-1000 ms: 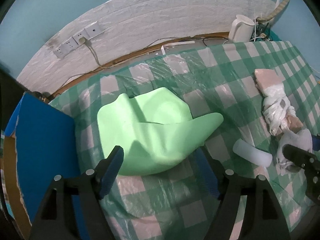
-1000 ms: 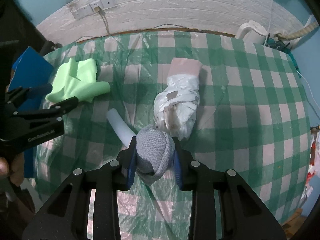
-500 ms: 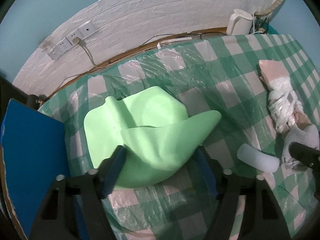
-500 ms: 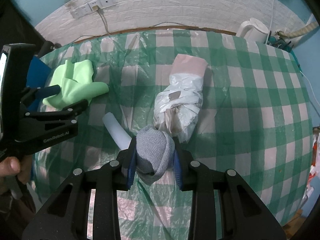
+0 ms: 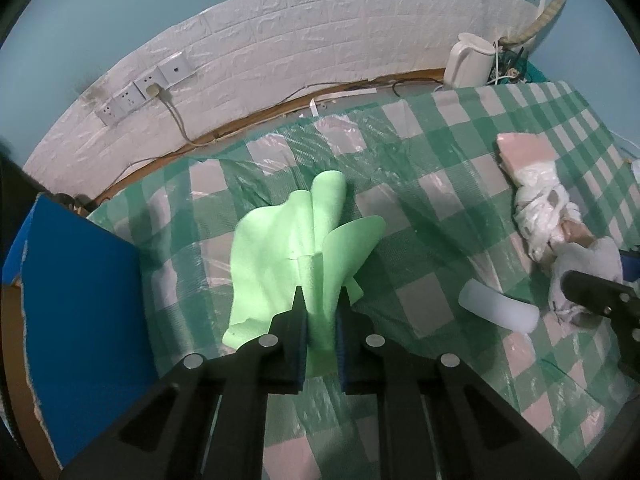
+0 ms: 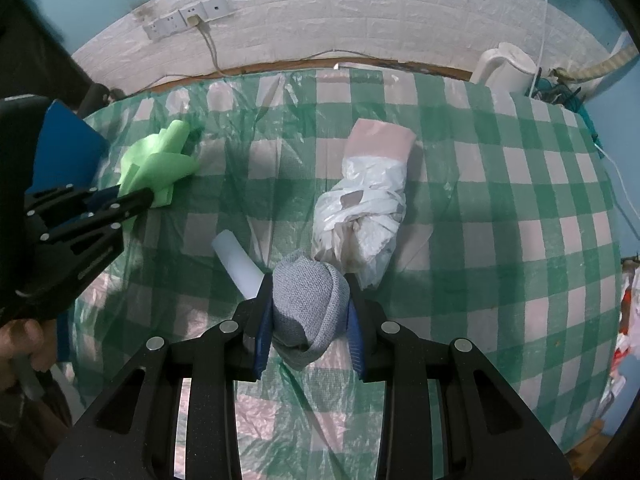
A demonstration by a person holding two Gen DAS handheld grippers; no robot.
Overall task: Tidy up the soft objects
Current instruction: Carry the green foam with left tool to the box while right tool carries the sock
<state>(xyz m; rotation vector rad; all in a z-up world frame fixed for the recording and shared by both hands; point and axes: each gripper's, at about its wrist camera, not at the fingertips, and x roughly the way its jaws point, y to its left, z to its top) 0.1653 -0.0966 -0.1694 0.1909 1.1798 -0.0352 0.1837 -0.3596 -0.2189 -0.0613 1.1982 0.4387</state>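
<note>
- The table under the green-and-white checked plastic cloth (image 5: 440, 208) carried everything you were sorting, and its layout matched the earlier frames, apart from the green sheet.
- The flat blue board (image 5: 80, 296) stood at the left edge of the table, just beside the green sheet, as before.
- The light green foam sheet (image 5: 272, 248) was what had changed: a second earlier it lay spread and loosely folded between wide jaws, and now it was bunched into upright folds, with its near edge gathered.
- Your left gripper (image 5: 320, 312) had just closed its jaws almost fully on that near edge, so the sheet was pinched firmly between the blue pads. I judged this to mean the grasp was made and the sheet was ready to lift.
- The pink pad wrapped in white plastic film (image 6: 360, 200) lay mid-table, unmoved from the earlier frames.
- The short white foam tube (image 6: 236, 260) lay between the green sheet and the wrapped pad, also unmoved.
- Your right gripper (image 6: 308, 312) held the rolled grey knitted sock (image 6: 308, 300) narrowly between its pads, exactly as a second before.
</note>
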